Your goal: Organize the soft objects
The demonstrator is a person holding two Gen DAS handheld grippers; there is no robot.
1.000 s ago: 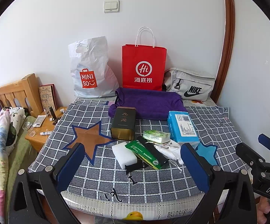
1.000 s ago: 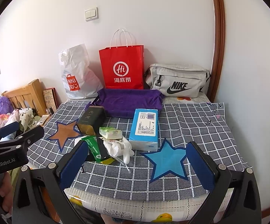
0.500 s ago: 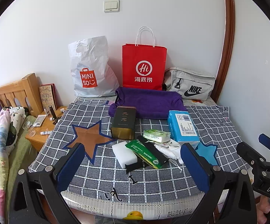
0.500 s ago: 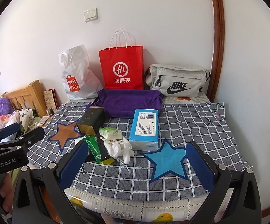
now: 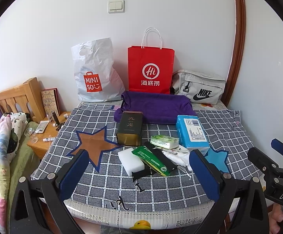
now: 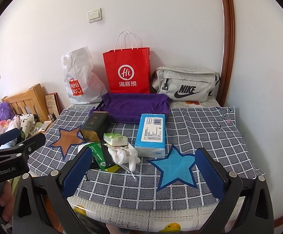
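Soft objects sat clustered near the middle of the checked cloth [image 5: 110,183] covering the desk: a folded purple towel [image 5: 157,107] of plush pile at 12 o'clock, a smooth blue tissue pack [image 5: 192,132] at 2 o'clock, a small green-and-white tissue packet [image 5: 163,141] at the centre, a crumpled white plastic bag [image 6: 124,155] below it, and a white foam block [image 5: 132,161] at 7 o'clock. Beside them stood a hard dark rectangular tin [image 5: 129,128]; a glossy green sachet [image 5: 151,159] lay under a black strap [image 5: 161,158], whose ends were hard to make out. Behind, a red paper bag [image 5: 150,70], a crinkled white plastic bag [image 5: 96,72] and a grey fabric pouch [image 5: 199,86] leaned on the wall. The left hand-held gripper [image 5: 139,177] and right hand-held gripper [image 6: 143,175] hung at 6 o'clock, both spread wide, pinching nothing.
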